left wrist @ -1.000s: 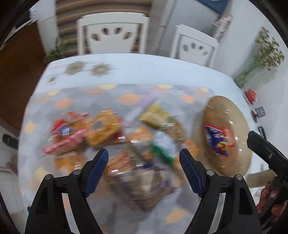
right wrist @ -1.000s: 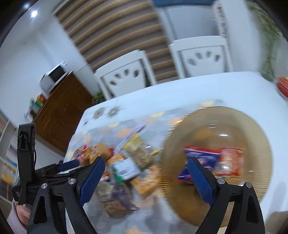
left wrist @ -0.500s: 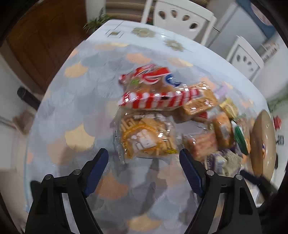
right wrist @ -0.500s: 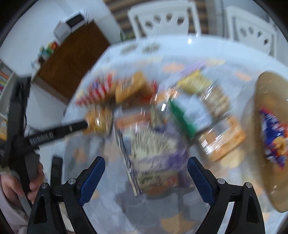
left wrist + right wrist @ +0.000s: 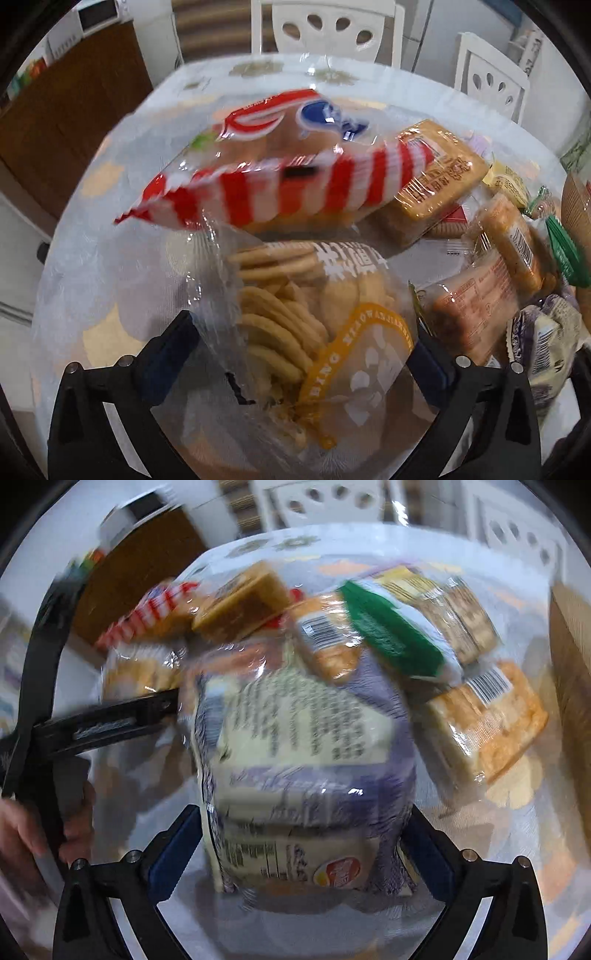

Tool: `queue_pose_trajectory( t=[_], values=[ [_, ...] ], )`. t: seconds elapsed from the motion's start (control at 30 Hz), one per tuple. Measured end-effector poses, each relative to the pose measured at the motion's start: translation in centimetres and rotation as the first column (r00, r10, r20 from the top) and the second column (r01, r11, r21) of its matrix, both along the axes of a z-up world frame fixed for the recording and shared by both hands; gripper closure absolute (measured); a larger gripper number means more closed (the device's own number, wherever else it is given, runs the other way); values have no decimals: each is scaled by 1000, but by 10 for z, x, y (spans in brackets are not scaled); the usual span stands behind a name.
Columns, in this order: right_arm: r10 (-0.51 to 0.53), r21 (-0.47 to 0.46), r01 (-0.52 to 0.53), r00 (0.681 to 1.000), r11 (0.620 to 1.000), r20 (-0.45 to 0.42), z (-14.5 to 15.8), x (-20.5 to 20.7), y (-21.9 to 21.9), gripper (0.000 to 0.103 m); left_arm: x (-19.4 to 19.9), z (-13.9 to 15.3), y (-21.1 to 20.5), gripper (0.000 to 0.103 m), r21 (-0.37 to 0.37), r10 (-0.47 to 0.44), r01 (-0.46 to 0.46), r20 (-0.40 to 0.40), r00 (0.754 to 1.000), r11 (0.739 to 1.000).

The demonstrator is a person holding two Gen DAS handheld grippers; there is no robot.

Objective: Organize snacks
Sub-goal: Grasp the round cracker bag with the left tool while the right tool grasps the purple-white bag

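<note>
Clear plastic cracker bag (image 5: 295, 332) and purple packet (image 5: 306, 775) are straddled by spread grippers; closing should be gentle, lest biscuits be crushed.

On the bench (image 5: 110, 266) the left wrist view shows these snack packs: one clear bag of round pale crackers with a yellow band (image 5: 295, 332) at six o'clock, one red-and-white striped packet (image 5: 280, 192) at twelve, one clear-wrapped block of square tan biscuits (image 5: 436, 177) at one, two orange-brown wrapped bars (image 5: 476, 310) at three, one green-ended white packet (image 5: 565, 251), one yellow sachet (image 5: 509, 181) and one purple-and-cream printed bag (image 5: 543, 347) at four. Two white chairs with oval cut-outs (image 5: 325, 29) stand at twelve. One brown round tray (image 5: 576, 206) sits at three. The right wrist view is too blurred to count further.
</note>
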State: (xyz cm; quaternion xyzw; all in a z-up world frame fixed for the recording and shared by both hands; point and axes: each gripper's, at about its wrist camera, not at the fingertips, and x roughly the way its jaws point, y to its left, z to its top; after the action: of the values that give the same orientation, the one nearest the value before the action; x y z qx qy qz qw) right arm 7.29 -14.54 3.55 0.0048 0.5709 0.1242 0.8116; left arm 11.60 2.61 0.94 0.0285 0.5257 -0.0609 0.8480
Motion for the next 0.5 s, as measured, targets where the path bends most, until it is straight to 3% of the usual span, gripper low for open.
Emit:
queue_pose_trajectory(
  t=[0.1, 0.3, 0.5],
  values=[
    [124, -116, -121, 992, 986, 17, -5, -5, 14, 0, 0, -1, 0, 0, 9, -5, 5, 6, 1000, 1000],
    [101, -96, -99, 995, 990, 19, -4, 2, 3, 0, -2, 1, -2, 0, 23, -20, 20, 7, 1000, 1000],
    [100, -96, -95, 994, 991, 44, -9, -6, 21, 0, -1, 0, -2, 0, 21, -22, 21, 21, 1000, 1000]
  ],
)
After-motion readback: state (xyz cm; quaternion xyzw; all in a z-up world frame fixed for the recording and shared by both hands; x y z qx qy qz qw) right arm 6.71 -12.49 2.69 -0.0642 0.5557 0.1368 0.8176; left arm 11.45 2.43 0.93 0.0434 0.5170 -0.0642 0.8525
